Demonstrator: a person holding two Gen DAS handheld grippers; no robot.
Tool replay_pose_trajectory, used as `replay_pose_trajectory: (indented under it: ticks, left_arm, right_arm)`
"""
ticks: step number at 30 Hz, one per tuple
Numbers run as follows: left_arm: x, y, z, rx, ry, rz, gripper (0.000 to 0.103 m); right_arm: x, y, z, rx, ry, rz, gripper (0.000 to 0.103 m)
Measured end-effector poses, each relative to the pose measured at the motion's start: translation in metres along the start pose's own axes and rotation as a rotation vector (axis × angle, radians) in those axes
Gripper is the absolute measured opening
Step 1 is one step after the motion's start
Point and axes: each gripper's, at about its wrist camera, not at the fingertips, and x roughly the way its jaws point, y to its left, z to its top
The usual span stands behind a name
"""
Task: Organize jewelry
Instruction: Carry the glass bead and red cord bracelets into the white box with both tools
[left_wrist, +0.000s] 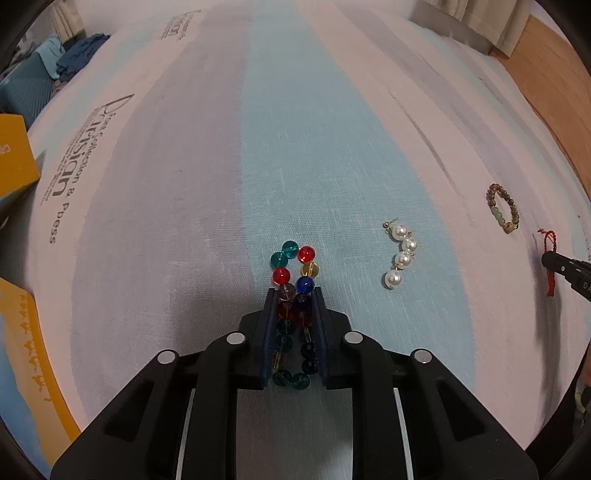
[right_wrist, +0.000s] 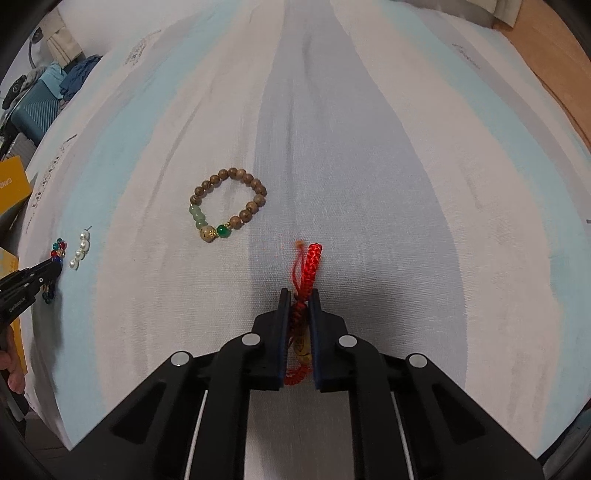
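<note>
In the left wrist view, bare striped cloth (left_wrist: 280, 129) is stretching across the whole upper middle of the frame, leaving wide room ahead, while yellow boxes (left_wrist: 14, 155) are crowding the left edge. At right, the pearl earrings (left_wrist: 400, 254) and the wooden bead bracelet (left_wrist: 503, 208) are lying well apart, with open lanes between. In the right wrist view, everything right of centre is lying bare.

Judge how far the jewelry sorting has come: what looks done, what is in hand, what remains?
Done: nothing looks sorted yet. In hand: the left gripper is shut on the coloured glass-bead bracelet, and the right gripper is shut on the red braided cord bracelet. Left: the pearl earrings and the wooden bead bracelet lie loose on the striped cloth.
</note>
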Motion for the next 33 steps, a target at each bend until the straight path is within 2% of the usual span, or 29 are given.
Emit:
replay_pose_trajectory:
  ticks: [13, 33]
  left_arm:
    - [-0.021, 0.001, 0.000, -0.011, -0.021, -0.003, 0.009]
    - [-0.085, 0.004, -0.012, -0.015, -0.086, 0.037, 0.009]
  right_arm:
    - [-0.022, 0.004, -0.001, 0.002, -0.037, 0.001, 0.009]
    - [-0.078, 0.017, -0.012, 0.011, -0.111, -0.014, 0.009]
